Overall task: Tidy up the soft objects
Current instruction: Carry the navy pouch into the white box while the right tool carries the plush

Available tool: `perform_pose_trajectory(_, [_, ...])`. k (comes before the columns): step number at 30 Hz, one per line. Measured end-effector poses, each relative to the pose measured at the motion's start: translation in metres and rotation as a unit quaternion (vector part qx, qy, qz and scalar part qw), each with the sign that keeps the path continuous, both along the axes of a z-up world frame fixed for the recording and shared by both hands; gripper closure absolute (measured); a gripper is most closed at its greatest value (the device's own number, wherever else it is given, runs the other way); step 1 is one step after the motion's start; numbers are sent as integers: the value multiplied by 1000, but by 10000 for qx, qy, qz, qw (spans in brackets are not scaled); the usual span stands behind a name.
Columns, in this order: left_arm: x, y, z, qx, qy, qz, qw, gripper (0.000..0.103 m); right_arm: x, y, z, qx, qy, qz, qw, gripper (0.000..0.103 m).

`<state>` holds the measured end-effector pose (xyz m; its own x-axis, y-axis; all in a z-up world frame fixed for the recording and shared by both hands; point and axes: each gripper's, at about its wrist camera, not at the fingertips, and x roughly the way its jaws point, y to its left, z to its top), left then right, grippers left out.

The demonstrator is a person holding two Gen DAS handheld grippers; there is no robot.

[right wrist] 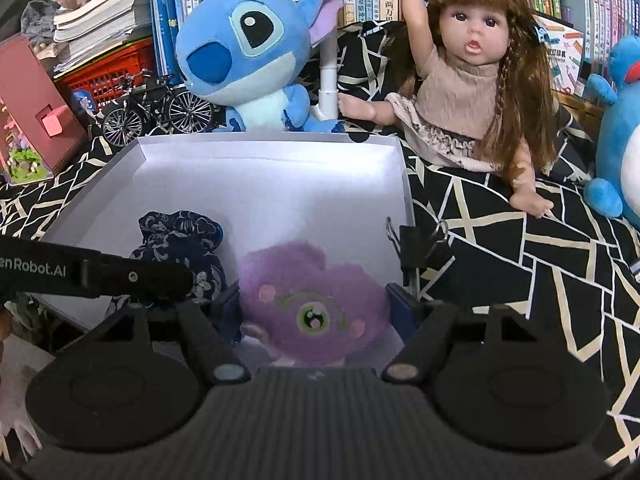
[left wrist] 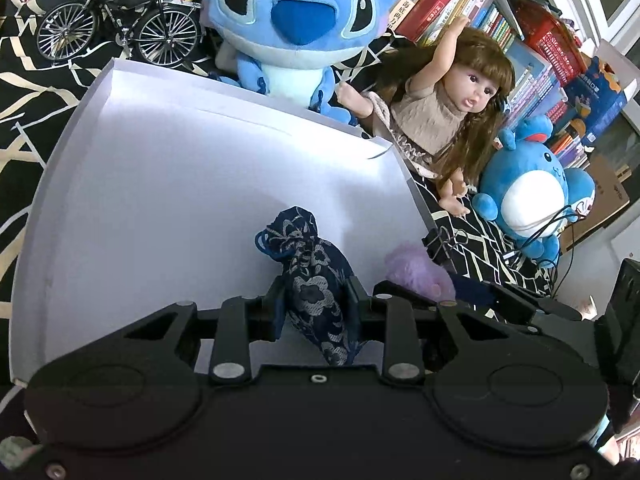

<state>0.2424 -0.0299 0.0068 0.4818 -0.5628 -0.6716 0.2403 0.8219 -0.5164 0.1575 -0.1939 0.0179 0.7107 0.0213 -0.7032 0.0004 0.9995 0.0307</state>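
Note:
A white shallow box [left wrist: 168,168] lies on a black-and-cream patterned cloth; it also shows in the right wrist view [right wrist: 260,176]. My left gripper [left wrist: 316,300] is shut on a dark blue floral drawstring pouch [left wrist: 308,264], held over the box's near part. The pouch [right wrist: 180,240] shows left in the right wrist view, behind the left gripper's arm. My right gripper [right wrist: 316,308] is shut on a fuzzy purple plush toy [right wrist: 316,308] at the box's near right corner. The plush [left wrist: 416,268] shows blurred in the left wrist view.
A Stitch plush [right wrist: 248,56], a long-haired doll [right wrist: 476,80] and a blue round plush [left wrist: 528,188] sit behind and right of the box. A model bicycle [left wrist: 116,24] stands back left. A binder clip [right wrist: 420,248] grips the box's right rim. Bookshelves fill the background.

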Motion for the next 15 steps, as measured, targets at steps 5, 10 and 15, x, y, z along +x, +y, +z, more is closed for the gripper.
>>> perform_pose_trajectory(5, [1,1,-3,-56,44,1,10000,73,0,4,-1,-36,3,52,10000,25])
perform_pose_trajectory(10, [-1,-2,0,63,-44,-19,10000,72,-2,2,0,30,-34,42,10000,18])
perform_pose_trajectory(15, [-1,-1,4,162,-55,113,9998,58,-9,2,9,4,-213,85,9997,12])
